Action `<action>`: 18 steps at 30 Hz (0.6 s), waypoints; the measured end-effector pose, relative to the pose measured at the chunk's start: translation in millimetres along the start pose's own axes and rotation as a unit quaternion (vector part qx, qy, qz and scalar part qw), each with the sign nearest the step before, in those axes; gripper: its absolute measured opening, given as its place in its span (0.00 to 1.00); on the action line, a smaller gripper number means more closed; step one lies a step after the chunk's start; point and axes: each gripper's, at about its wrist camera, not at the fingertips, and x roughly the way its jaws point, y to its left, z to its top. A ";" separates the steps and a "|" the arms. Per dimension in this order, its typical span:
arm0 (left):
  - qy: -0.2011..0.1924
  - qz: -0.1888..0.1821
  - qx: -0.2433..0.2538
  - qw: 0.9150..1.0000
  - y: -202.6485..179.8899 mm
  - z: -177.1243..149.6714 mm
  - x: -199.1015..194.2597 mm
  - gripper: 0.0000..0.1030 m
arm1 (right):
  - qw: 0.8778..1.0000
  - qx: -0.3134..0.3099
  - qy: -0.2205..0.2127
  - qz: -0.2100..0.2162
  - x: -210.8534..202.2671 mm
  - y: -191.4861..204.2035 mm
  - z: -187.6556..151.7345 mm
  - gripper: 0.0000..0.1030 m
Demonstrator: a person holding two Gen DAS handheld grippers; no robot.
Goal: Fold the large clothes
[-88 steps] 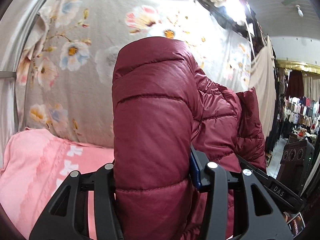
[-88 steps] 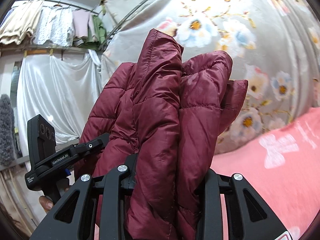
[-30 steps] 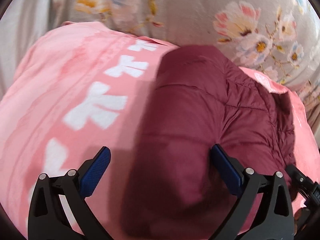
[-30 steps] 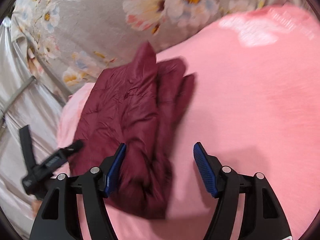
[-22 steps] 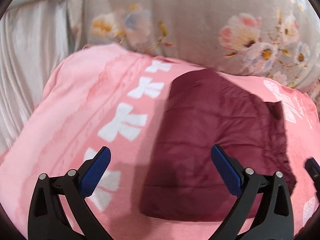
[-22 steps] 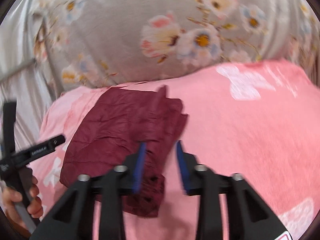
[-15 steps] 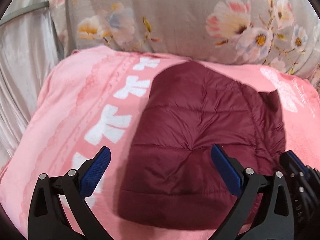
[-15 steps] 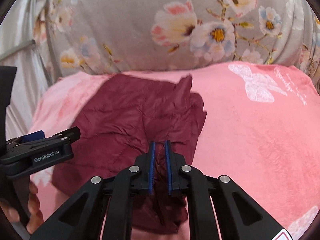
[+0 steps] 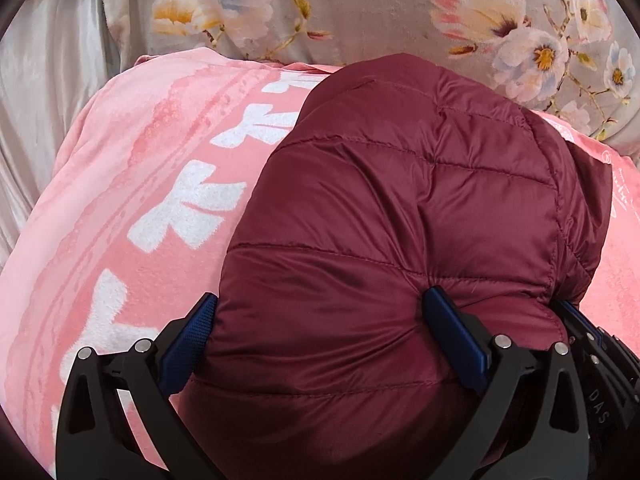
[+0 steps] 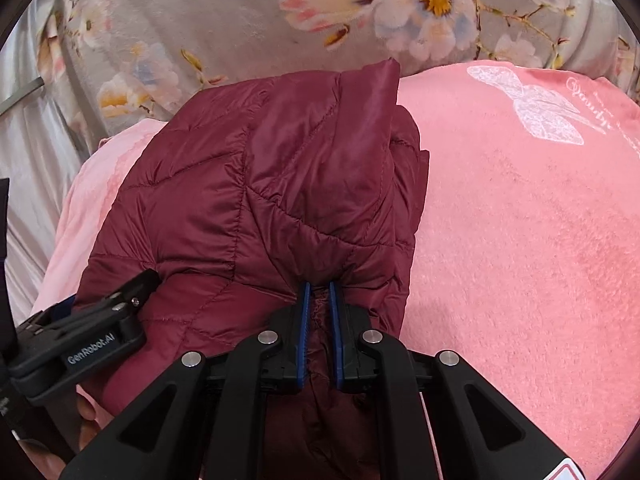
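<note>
A folded maroon quilted puffer jacket [image 9: 392,216] lies on the pink blanket [image 9: 132,184]; it also shows in the right wrist view [image 10: 256,200]. My left gripper [image 9: 320,340] has its jaws wide apart around the jacket's near left end, the blue pads pressed against the padding on both sides. My right gripper [image 10: 319,320] is shut on a fold of the jacket's near right edge. The left gripper also shows in the right wrist view [image 10: 92,332] at the lower left.
The pink blanket [image 10: 520,240] with white butterfly prints covers the whole surface. A grey floral cloth [image 9: 360,12] hangs behind it, and pale satin fabric [image 9: 36,80] hangs at the left.
Both grippers let the jacket down on the blanket and opened. The right one then shut on its near edge, and the left moved in around its near end.
</note>
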 end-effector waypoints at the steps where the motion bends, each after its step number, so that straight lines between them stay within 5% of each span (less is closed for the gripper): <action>1: -0.004 0.002 0.001 1.000 -0.8 -1.8 0.2 0.96 | 1.000 0.001 0.002 0.002 0.6 0.0 -0.3 0.08; 18: -0.018 0.017 0.011 1.000 -6.1 -8.0 0.9 0.96 | 1.000 0.019 0.004 0.022 1.7 -5.0 -1.4 0.08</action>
